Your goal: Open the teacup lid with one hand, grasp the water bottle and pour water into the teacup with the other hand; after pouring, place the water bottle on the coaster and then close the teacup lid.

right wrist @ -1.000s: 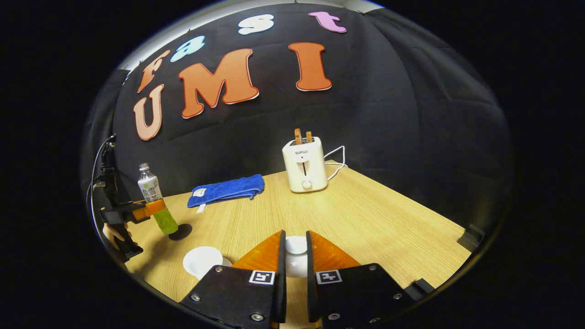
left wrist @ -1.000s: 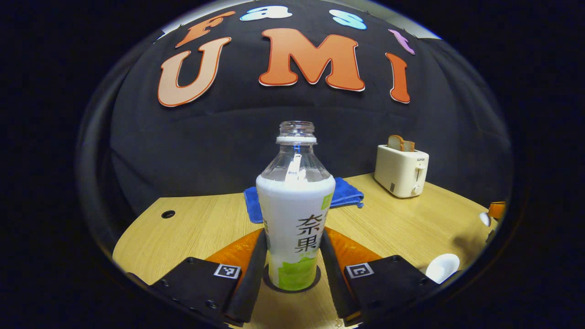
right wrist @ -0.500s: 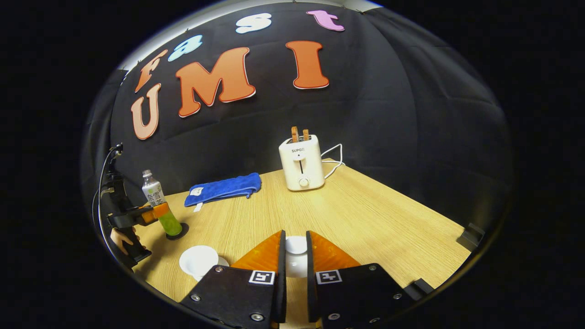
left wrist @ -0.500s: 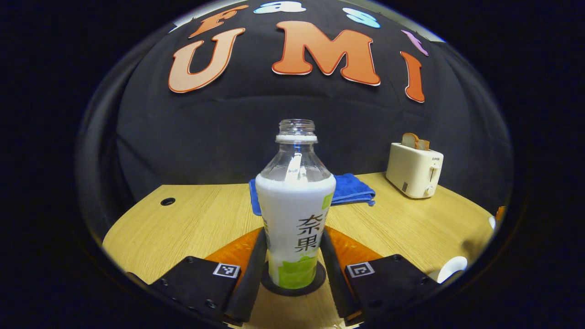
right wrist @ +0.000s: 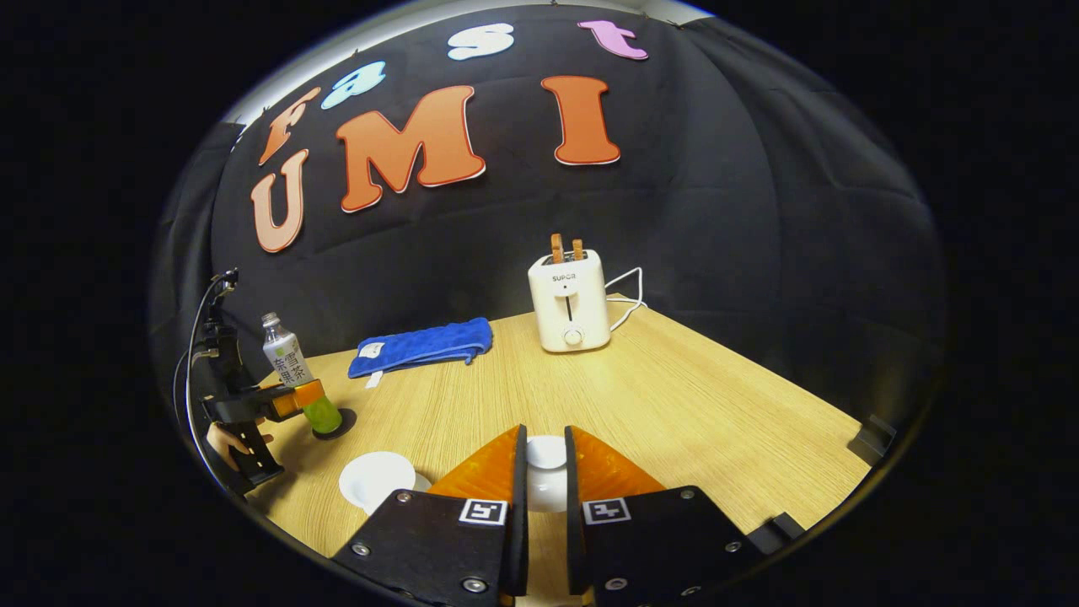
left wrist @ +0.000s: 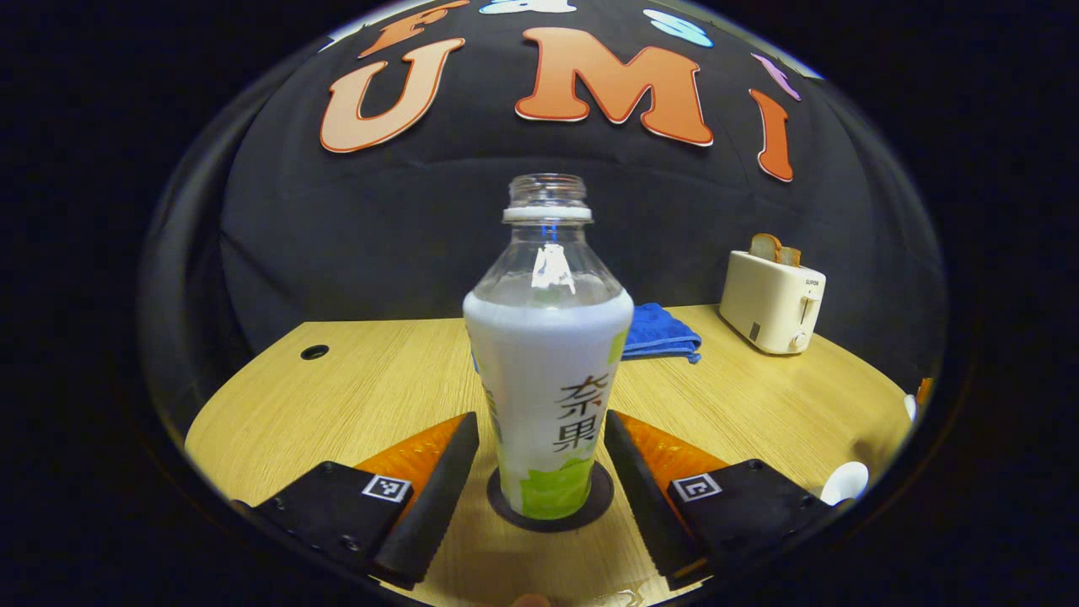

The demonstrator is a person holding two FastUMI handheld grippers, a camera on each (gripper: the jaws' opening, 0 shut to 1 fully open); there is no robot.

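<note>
Two spread fingers of the left gripper (left wrist: 539, 493) flank, without touching, the clear plastic bottle (left wrist: 548, 354) standing upright on a round dark coaster (left wrist: 600, 504). The right gripper (right wrist: 545, 493) pinches the smooth white lid (right wrist: 546, 453) above the wooden table (right wrist: 674, 405), beside the open white teacup (right wrist: 377, 479).

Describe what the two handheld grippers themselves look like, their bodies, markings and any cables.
Left gripper: black blocky finger mounts, each bearing a square black-and-white marker, with orange wedge-shaped panels behind the fingers. Right gripper has the same build, with visible screws. In the right gripper view, the left gripper has a black handle and thin cables.
</note>
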